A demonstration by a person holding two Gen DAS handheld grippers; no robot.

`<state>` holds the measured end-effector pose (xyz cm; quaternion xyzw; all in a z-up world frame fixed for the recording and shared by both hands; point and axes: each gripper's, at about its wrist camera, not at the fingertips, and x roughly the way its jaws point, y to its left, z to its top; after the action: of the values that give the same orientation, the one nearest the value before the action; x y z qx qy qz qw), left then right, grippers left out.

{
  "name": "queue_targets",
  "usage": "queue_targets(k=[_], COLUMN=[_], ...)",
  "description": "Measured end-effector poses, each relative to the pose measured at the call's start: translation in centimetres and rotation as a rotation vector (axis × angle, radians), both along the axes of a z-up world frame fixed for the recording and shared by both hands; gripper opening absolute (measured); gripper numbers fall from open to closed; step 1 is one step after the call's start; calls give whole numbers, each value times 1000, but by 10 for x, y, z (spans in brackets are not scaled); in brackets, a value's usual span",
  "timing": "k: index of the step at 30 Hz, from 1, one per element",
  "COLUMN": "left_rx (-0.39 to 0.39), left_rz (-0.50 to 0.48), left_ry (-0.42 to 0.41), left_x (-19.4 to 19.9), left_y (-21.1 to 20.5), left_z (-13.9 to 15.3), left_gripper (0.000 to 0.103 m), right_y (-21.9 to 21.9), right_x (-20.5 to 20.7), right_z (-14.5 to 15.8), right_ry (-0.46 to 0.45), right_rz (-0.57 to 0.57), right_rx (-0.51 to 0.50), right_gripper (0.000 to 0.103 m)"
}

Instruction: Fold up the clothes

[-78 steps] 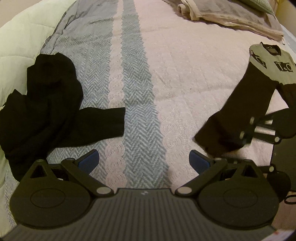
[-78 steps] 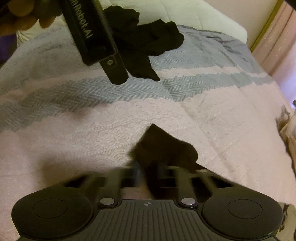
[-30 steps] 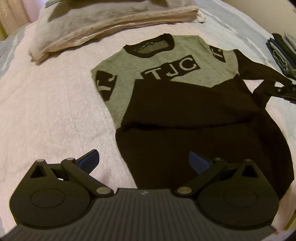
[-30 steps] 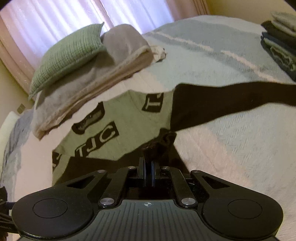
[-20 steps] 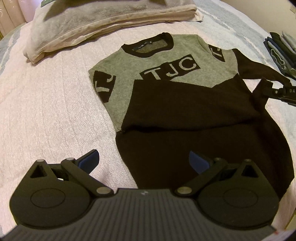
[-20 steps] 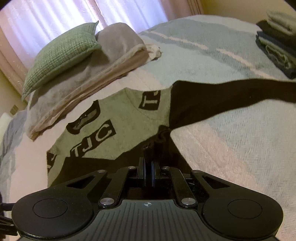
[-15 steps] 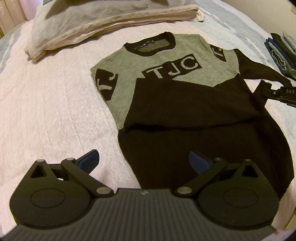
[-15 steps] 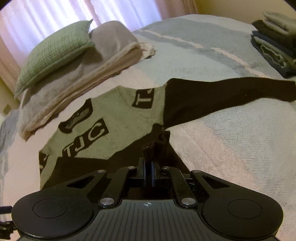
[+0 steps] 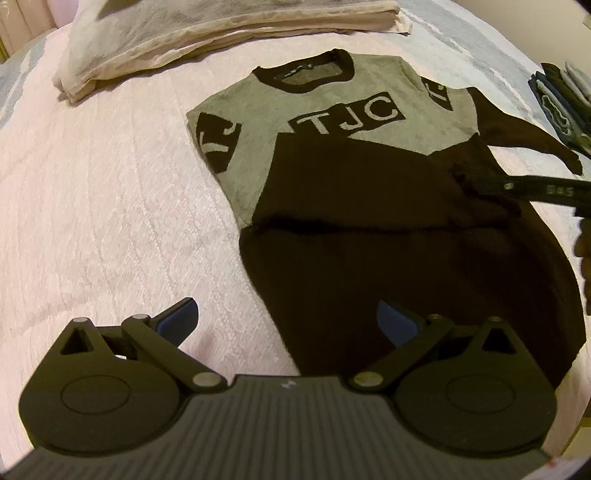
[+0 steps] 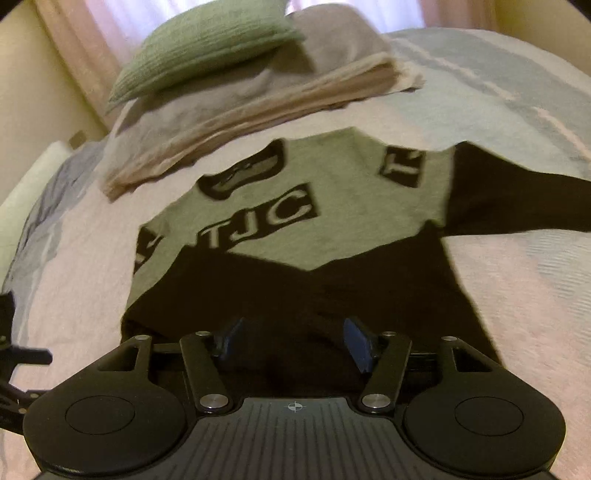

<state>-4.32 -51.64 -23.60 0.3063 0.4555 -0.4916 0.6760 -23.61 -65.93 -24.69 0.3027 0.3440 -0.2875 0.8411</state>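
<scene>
Sweater (image 9: 369, 192), grey yoke lettered TJC over black, lies flat on the bedspread (image 9: 110, 206) ahead of my left gripper (image 9: 286, 319), jaws apart, empty. My right gripper (image 10: 293, 341) hangs over its black body, jaws apart. Bare bedspread lies leftward.

**Warm, dim light, and blur on the right wrist**

Low, yellowish indoor light in both views. In the right wrist view a bright curtain (image 10: 92, 22) glows at the top, washed out pink-white. That whole view is smeared with motion blur; the sweater (image 10: 295, 229) lettering is soft. The left wrist view is sharper. Fisheye bending curves the bedspread (image 9: 110, 184) edges, with dark vignette corners.
</scene>
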Motion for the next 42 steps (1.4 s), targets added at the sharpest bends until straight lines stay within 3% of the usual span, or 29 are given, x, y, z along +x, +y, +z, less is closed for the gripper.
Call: queue_targets(k=[5,10,11,12,13,15,20,22,26,29,33,38,42], left_rx=[-4,9,13,16,21,24,11,5,14,21,29,13,-25], left_rz=[1,-19,-26,-33,-39,-46,-61,-65,-79,-94,-104,-116,-129], left_ry=[6,12,13,13,12,13,10,11,18,25,37,38,28], left_x=[2,-1,-2,-4,-5,-7,-12,-12,-17,-22,-29,-33,-34], left_y=[1,-4,-5,-7,-9,-13,-26,-30,-38,-40,-40,-42,-45], left_z=[-2,-10,-11,-12,-13,-13,-9,-9,-15,-17,-19,-12,2], left_gripper=[101,101,101,101,101,101,101,101,101,101,101,101,101], right_y=[-25,-51,-54,-54,-54,-54,-64,-71,-87,-92,-82,-70,-60], right_x=[-30,-28,-26,-24,-22,-22,-26,-25,-27,-28,-34,-36,-35], right_z=[-3,-33,-39,-41,-40,-33,13,17,-27,-46,-32,-33,-9], right_ry=[6,14,14,23,25,18,-87,-98,-14,61,67,129,66], right_rz=[-196,-245,-249,-246,-235,-228,-195,-184,-202,-211,-219,-196,-201], right_rx=[25,142,180,191,187,175,-6,-67,25,36,-27,-13,-93], right_gripper=[56,54,43,21,11,5,4,4,4,14,21,25,25])
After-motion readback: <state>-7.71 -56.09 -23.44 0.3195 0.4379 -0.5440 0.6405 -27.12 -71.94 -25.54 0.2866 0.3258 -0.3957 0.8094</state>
